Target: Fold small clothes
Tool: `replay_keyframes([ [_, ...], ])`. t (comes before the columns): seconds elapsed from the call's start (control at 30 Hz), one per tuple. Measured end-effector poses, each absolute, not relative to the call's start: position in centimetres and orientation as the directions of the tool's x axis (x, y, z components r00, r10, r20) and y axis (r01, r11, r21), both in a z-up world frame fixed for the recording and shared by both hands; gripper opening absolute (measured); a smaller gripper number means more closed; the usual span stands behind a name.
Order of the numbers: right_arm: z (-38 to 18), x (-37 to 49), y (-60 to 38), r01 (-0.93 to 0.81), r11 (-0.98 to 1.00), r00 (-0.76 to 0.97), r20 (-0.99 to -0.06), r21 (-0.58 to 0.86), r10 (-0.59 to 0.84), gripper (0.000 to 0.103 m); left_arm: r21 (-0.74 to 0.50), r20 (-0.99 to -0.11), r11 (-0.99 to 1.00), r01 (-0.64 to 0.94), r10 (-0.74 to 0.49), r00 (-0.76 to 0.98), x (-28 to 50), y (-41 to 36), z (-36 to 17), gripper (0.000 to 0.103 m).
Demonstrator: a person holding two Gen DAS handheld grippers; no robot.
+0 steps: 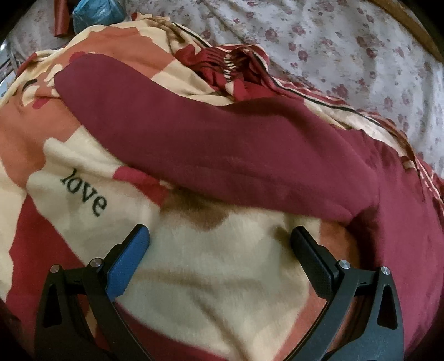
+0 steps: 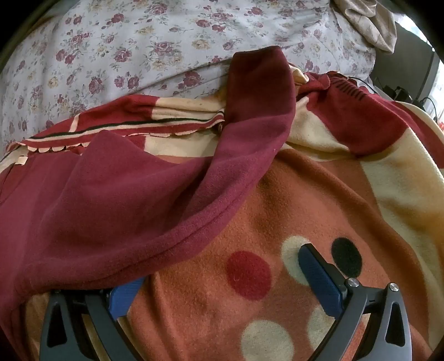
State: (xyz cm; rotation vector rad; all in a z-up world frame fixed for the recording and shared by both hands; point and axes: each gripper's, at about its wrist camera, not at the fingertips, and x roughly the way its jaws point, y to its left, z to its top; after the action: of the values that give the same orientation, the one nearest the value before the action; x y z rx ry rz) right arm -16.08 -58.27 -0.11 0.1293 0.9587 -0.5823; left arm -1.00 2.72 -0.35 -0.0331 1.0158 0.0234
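Observation:
A maroon fleece garment (image 1: 222, 144) lies spread on a patterned blanket (image 1: 194, 277), one long sleeve or leg reaching up and left. My left gripper (image 1: 220, 236) is open and empty, just below the garment's lower edge, over the cream part of the blanket. In the right wrist view the same maroon garment (image 2: 125, 200) lies to the left with a long part stretching up to the top middle. My right gripper (image 2: 222, 263) is open; its left finger (image 2: 125, 297) is partly under the garment's hem, its right finger (image 2: 319, 280) over the blanket.
The blanket (image 2: 319, 200) is red, orange and cream with dots and the word "love" (image 1: 83, 194). It lies on a floral bedsheet (image 2: 125, 50). A blue bag (image 1: 97, 11) and a dark red object (image 1: 62, 19) lie at the far left. Cables (image 2: 396, 91) lie at the right.

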Motion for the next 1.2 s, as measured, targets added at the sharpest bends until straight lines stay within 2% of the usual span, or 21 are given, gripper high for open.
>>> replay_keyframes([
  [0.13, 0.1, -16.0, -58.2, 0.516, 0.842, 0.429, -0.804, -0.156, -0.412, 0.103, 0.015, -0.823, 1.000, 0.027, -0.003, 0.568, -3.5, 1.7, 1.1, 0.102],
  [0.33, 3.3, -19.8, -56.5, 0.496, 0.868, 0.481, -0.826, -0.018, -0.292, 0.103, 0.137, -0.767, 0.979, 0.152, 0.008, 0.641, -7.1, -0.7, 4.0, 0.102],
  [0.43, 5.9, -22.6, -54.7, 0.477, 0.878, 0.498, -0.834, 0.036, -0.237, 0.103, 0.106, -0.767, 0.971, 0.216, -0.058, 0.639, -8.4, -1.6, 5.6, 0.102],
  [0.53, 8.9, -25.0, -52.1, 0.387, 0.916, 0.521, -0.845, 0.105, -0.123, 0.103, 0.055, -0.755, 0.966, 0.253, -0.125, 0.643, -9.4, -2.1, 7.1, 0.102],
  [0.67, 12.9, -27.2, -47.9, 0.247, 0.958, 0.525, -0.851, 0.144, -0.008, 0.103, 0.047, -0.729, 0.956, 0.289, -0.165, 0.664, -10.6, -3.2, 9.2, 0.102],
  [0.93, 20.1, -27.5, -39.8, 0.012, 0.942, 0.588, -0.764, 0.334, 0.264, 0.103, 0.025, -0.690, 0.940, 0.339, -0.229, 0.687, -12.3, -4.5, 11.7, 0.102],
  [1.03, 20.7, -25.9, -37.3, -0.002, 0.948, 0.626, -0.739, 0.319, 0.249, 0.103, 0.015, -0.689, 0.942, 0.335, -0.233, 0.686, -12.5, -4.7, 11.8, 0.102],
  [1.2, 18.0, -21.9, -34.5, 0.065, 0.968, 0.639, -0.755, 0.244, 0.148, 0.103, 0.009, -0.697, 0.946, 0.324, -0.227, 0.681, -12.6, -4.4, 11.1, 0.102],
])
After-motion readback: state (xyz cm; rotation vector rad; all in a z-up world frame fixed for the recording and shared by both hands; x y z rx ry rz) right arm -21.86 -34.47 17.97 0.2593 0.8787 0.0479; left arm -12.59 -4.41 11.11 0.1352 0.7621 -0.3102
